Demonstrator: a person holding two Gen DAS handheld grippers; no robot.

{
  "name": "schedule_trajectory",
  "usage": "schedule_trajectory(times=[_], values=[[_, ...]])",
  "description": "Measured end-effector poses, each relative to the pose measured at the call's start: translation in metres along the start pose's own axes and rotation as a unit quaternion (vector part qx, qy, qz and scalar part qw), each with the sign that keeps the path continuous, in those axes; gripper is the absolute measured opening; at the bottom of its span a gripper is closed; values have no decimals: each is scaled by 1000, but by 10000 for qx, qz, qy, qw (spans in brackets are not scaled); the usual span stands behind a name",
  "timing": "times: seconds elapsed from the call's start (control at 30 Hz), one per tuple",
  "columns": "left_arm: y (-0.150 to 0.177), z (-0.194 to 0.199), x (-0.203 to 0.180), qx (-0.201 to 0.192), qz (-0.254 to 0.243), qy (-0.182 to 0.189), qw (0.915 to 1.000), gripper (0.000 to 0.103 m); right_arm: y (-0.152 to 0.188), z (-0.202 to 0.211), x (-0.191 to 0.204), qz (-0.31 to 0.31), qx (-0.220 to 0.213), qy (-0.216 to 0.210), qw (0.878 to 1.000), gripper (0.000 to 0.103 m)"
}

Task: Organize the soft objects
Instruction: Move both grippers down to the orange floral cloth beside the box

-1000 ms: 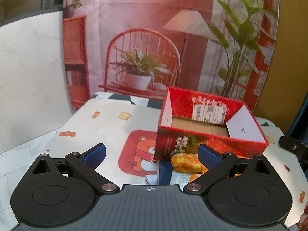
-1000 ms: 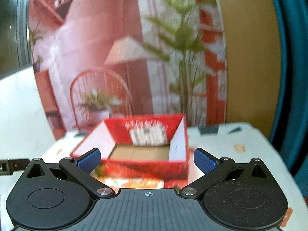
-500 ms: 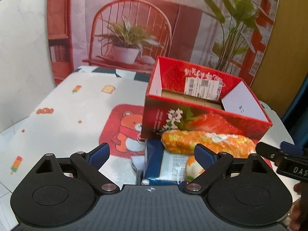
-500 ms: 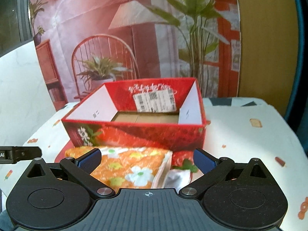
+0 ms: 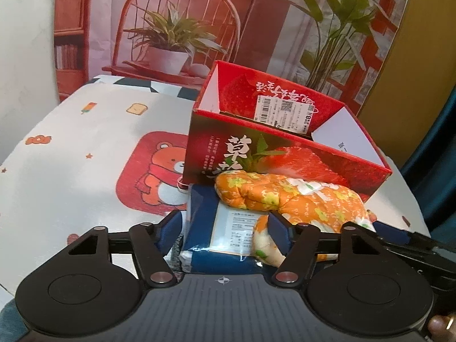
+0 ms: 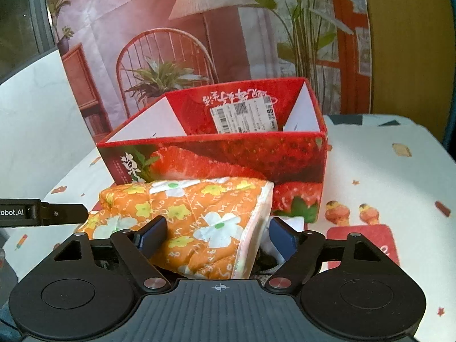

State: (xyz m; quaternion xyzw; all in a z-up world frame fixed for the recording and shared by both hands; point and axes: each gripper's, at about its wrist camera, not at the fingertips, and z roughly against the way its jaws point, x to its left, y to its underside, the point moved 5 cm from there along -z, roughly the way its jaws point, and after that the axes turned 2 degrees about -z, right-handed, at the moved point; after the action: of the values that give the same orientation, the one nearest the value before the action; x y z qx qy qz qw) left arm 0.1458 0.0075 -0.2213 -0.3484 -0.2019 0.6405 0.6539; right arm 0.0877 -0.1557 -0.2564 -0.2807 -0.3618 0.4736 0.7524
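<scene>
Grippers close in from both sides on a soft pile in front of a red strawberry box (image 5: pixel 285 154) on a cartoon-print tablecloth (image 5: pixel 85 148). Seen from the left wrist, the left gripper (image 5: pixel 225 229) straddles a blue packet (image 5: pixel 208 228) with a white label, its jaws closing; the right-hand pad sits against the near end of an orange floral pad (image 5: pixel 299 196), while the left-hand pad stands just clear of the packet's edge. The orange pad lies across the packet, touching the box's near wall.

From the right wrist, the right gripper (image 6: pixel 216 236) straddles the same orange floral pad (image 6: pixel 199 213), jaws also closing, both still apart from a firm grip as far as can be told. White and dark soft items (image 6: pixel 270 253) lie under the pad's right edge, too hidden to name. The left gripper's black finger (image 6: pixel 57 213) reaches in at the far left.

The box stands open, a shipping label (image 6: pixel 245 114) on its far inner wall. A printed backdrop (image 6: pixel 199 28) of chair, lamp and plants hangs behind.
</scene>
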Motion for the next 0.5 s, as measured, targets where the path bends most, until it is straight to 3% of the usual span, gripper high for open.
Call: schedule_trajectory(times=[0.4,0.5], values=[[5,-12,-6,158,97,273,9995,60,5,-10,-7,-207,137,-244,9994,65],[-1,-13,-6,304,182,342,9988,53,1,-10,-7,-229,171,-235,9993,61]])
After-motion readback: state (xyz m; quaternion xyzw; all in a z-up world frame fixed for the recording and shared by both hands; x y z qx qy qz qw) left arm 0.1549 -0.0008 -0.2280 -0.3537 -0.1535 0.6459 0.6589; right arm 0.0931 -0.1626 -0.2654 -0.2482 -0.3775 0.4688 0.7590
